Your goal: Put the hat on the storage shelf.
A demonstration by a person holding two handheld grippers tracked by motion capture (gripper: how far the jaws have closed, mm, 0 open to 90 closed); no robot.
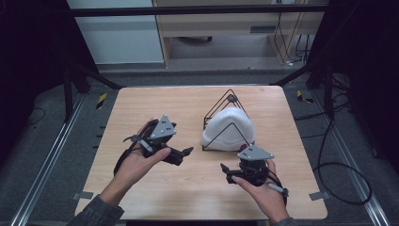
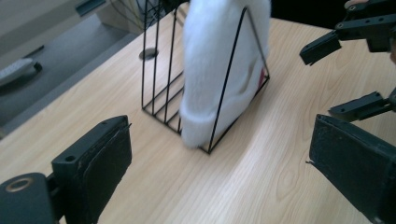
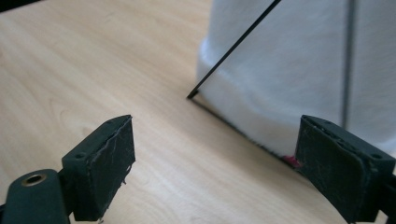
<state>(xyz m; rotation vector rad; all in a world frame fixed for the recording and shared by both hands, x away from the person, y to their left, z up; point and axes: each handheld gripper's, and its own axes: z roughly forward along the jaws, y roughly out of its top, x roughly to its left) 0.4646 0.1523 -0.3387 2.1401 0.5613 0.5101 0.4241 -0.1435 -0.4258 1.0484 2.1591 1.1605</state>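
A white fluffy hat [image 1: 228, 128] sits inside a black wire triangular rack [image 1: 230, 98] on the wooden table [image 1: 141, 101], right of centre. My left gripper [image 1: 182, 154] is held low to the left of the rack, pointing at it, jaws open and empty. My right gripper [image 1: 225, 173] sits in front of the rack, also open and empty. In the left gripper view the hat [image 2: 219, 60] and rack [image 2: 159, 93] lie ahead of the open left gripper [image 2: 224, 179], with the right gripper [image 2: 338, 77] at the upper right. The right gripper [image 3: 222, 175] faces the hat [image 3: 299, 70] closely.
A small red tag [image 3: 291, 161] peeks out under the hat's lower edge. Bare wood lies in front of and to the left of the rack. Cables [image 1: 339, 183] run over the floor to the right of the table, and black frame struts [image 1: 94, 75] stand at the back corners.
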